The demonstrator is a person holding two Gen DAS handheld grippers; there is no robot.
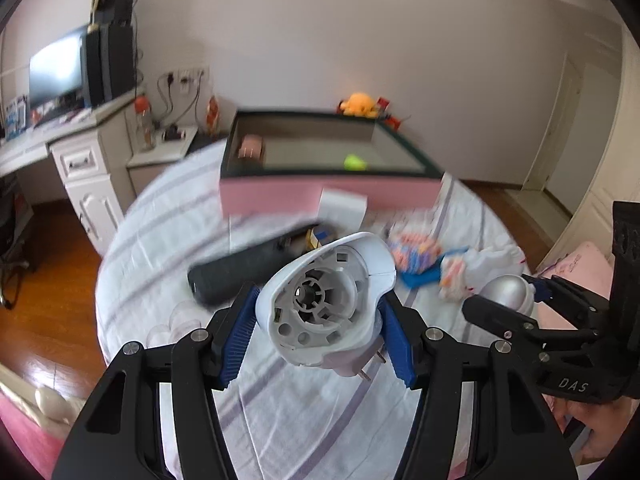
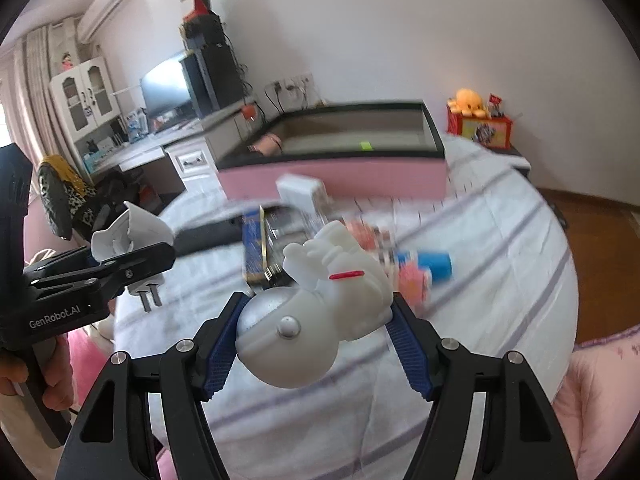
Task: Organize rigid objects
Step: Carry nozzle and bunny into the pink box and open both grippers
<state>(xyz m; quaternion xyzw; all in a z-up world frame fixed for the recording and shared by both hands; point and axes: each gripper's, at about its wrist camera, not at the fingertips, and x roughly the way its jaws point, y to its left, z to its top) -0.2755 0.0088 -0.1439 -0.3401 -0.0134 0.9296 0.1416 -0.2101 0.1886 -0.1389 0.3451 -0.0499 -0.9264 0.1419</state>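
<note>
Bedroom, striped white bedsheet (image 1: 304, 412) under both grippers, everything beyond the fingers blurred

Left gripper (image 1: 318, 322): blue pads clamped on a white plug housing (image 1: 332, 292), one pad on each flank. Its open, ribbed inside faces the camera; the rounded shell tips up and away. Two metal prongs (image 1: 370, 366) stick down toward the lower right, just inside the right pad. Housing sits between the fingertips, held clear above the sheet.

Right gripper (image 2: 316, 322): pads closed on a white astronaut figure (image 2: 320, 308). Long axis runs from the silver helmet (image 2: 276, 320), low and near the left pad, up and away to the body and limbs by the right pad. Red stripe on its side. Also held above the sheet.

Beyond them on the sheet: dark cylinder (image 1: 244, 268) lying lengthwise, a blue-and-yellow box (image 2: 260, 248), smeared coloured items I cannot make out.

Farther back, a pink bin (image 1: 332, 196) with dark rim, open; a green thing (image 1: 354, 163) and a pinkish thing (image 1: 252, 148) inside, both unclear.

A hand (image 2: 24, 380) grips the left tool's handle, cut off at the frame edge
</note>
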